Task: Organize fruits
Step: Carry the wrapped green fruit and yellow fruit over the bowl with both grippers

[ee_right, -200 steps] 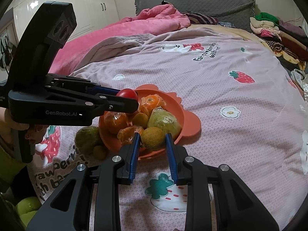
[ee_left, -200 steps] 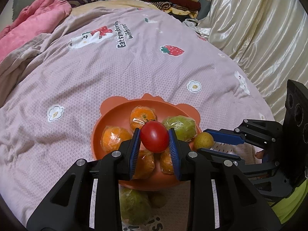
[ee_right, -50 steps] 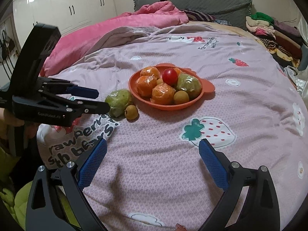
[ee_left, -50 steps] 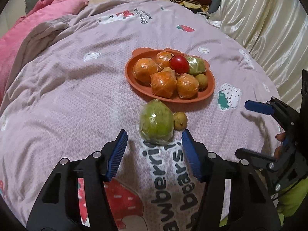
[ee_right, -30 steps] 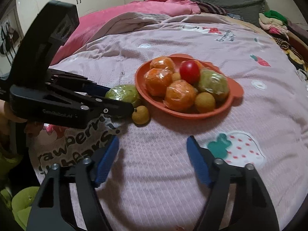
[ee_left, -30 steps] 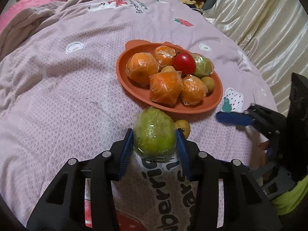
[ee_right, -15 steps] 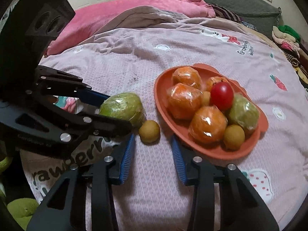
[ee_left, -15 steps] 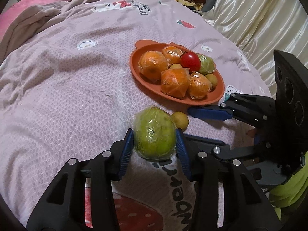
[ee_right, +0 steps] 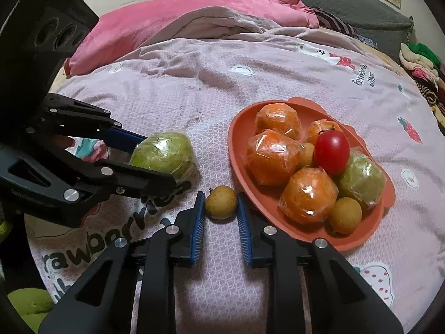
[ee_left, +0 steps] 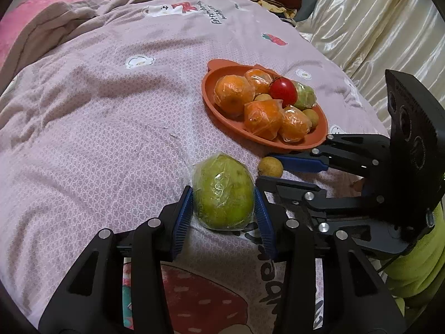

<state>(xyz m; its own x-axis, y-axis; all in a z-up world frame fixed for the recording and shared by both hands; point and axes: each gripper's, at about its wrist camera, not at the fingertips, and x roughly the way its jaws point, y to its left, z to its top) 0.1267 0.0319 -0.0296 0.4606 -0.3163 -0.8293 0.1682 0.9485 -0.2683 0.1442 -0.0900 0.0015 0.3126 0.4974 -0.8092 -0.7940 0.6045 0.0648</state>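
Your left gripper (ee_left: 224,210) grasps the wrapped green fruit (ee_left: 224,192); your right gripper (ee_right: 221,213) clenches the small yellow fruit (ee_right: 221,201), both on the bed beside the orange plate (ee_right: 236,144). Lift both straight up, clearing the plate's rim.

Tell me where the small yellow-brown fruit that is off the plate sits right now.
The small yellow-brown fruit lies on the bedspread between the right gripper pads, just left of the orange plate rim and right of the wrapped green fruit.
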